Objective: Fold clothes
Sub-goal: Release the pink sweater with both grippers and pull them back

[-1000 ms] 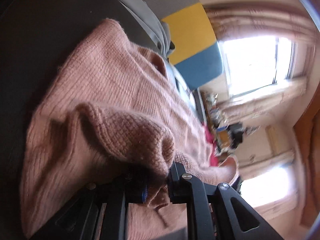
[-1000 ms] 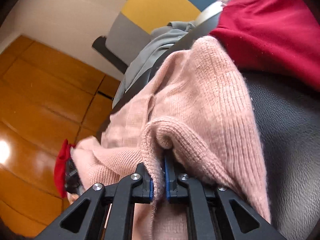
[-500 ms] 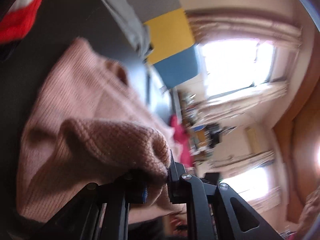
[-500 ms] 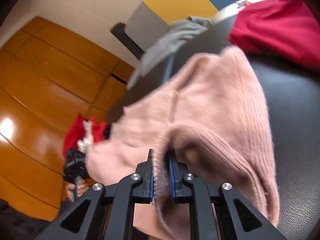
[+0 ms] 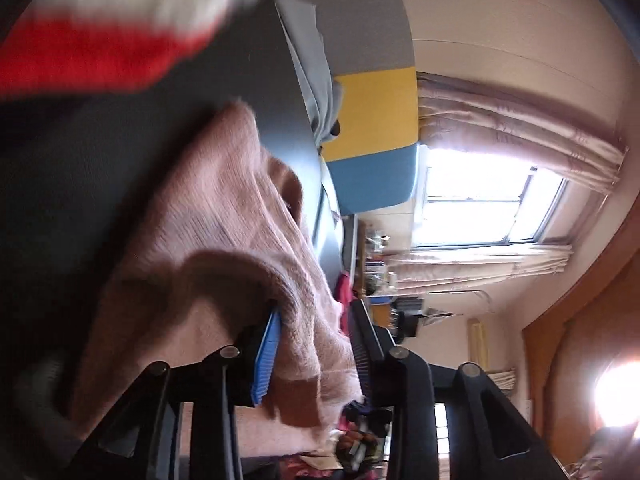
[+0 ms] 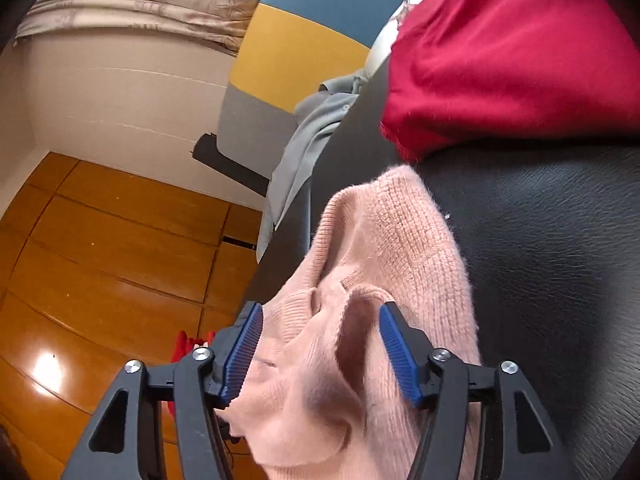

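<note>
Opening, both the left gripper and right gripper around pink sweater edge

Both tools are showing the same build. The right gripper is wearing black angular arms with triangular cut-outs, round silver screws at the joints, and ribbed blue pads lining each inner finger face. The left gripper is showing matching black arms, silver screws and one blue ribbed pad.

A black leather surface carries a pink sweater, red garment and grey garment
</note>
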